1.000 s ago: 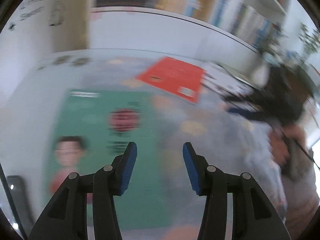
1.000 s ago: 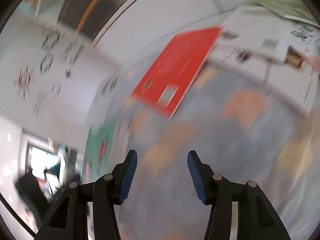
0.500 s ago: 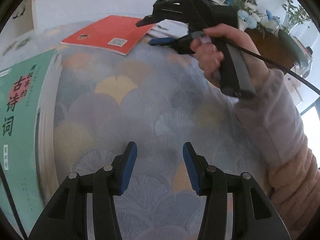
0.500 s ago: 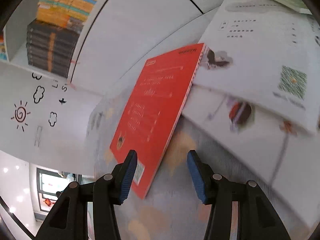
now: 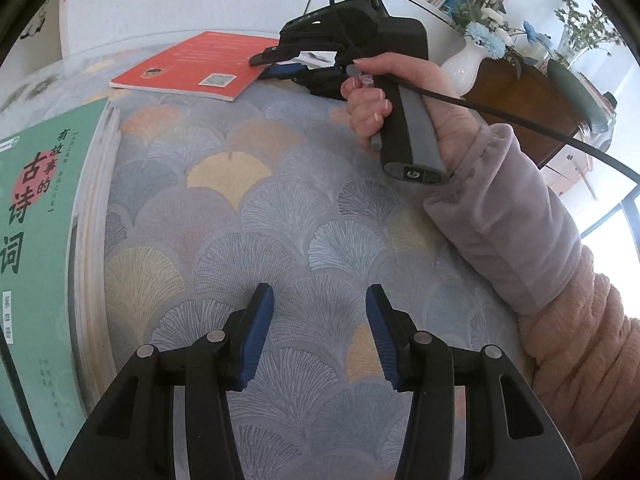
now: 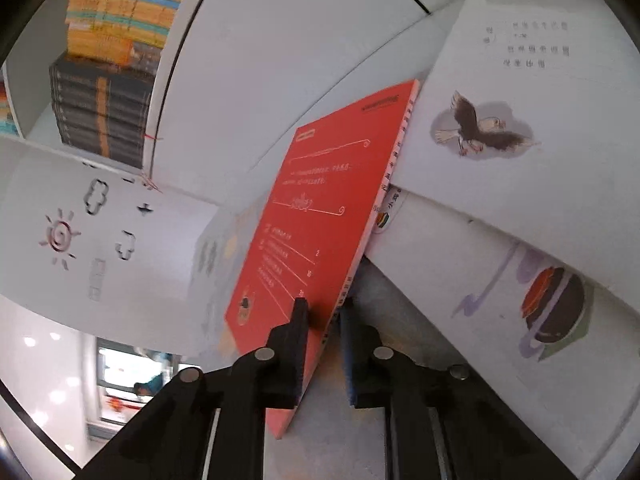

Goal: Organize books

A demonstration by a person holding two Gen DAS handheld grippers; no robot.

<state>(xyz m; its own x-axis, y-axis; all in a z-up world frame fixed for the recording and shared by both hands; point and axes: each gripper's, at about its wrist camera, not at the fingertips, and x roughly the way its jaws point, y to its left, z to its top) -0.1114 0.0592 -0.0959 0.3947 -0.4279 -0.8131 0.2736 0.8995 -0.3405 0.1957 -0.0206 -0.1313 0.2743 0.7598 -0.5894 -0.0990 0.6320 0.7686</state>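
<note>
A thin red book lies on the patterned tablecloth at the far side. My right gripper straddles its near edge, one finger above the cover and one below, jaws narrowed around it; it also shows in the left wrist view. A green book lies at the left. My left gripper is open and empty, low over the cloth. White picture books lie beside and partly over the red book.
A patterned tablecloth covers the table. A white vase with blue flowers and a dark wooden box stand at the far right. Shelves of books line the white wall behind.
My right gripper has moved forward onto the red book's edge and its jaws have narrowed around it. My left gripper has barely moved.
</note>
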